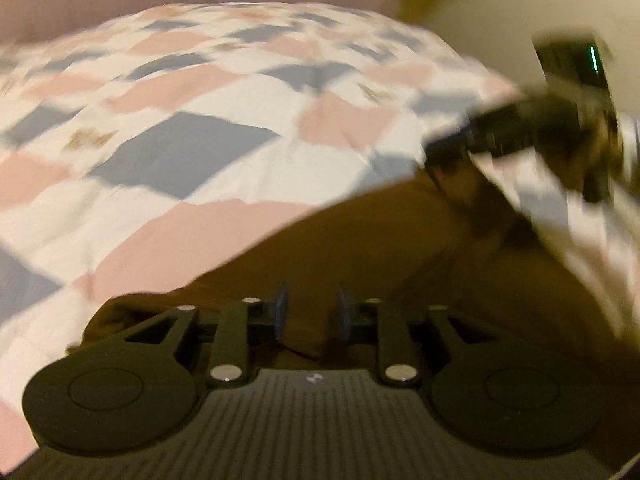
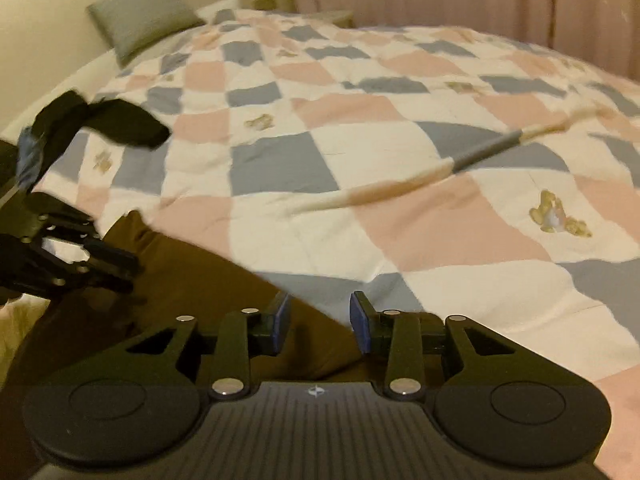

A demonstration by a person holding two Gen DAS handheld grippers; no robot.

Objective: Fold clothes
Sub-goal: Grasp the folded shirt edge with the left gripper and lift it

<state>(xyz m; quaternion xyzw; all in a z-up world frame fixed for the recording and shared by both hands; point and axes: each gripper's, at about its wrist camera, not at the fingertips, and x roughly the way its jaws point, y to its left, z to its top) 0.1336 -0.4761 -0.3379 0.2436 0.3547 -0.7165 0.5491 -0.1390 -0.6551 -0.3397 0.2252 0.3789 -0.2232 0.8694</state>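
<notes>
Left gripper (image 1: 309, 316): jaws parted, brown garment (image 1: 360, 248) between them, grip unclear;
Right gripper (image 2: 320, 322): jaws wide, empty;
Bed quilt (image 2: 360, 152): under garment

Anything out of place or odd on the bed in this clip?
One thing: a raised crease in the patchwork quilt runs diagonally across its middle. The brown garment lies at the near edge, and nothing looks spilled or damaged.

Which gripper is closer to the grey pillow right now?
Right, I'd judge. The pillow sits far off at the head of the bed, ahead-left of the right gripper. The left gripper faces the curtain side, with no pillow in its view.
</notes>
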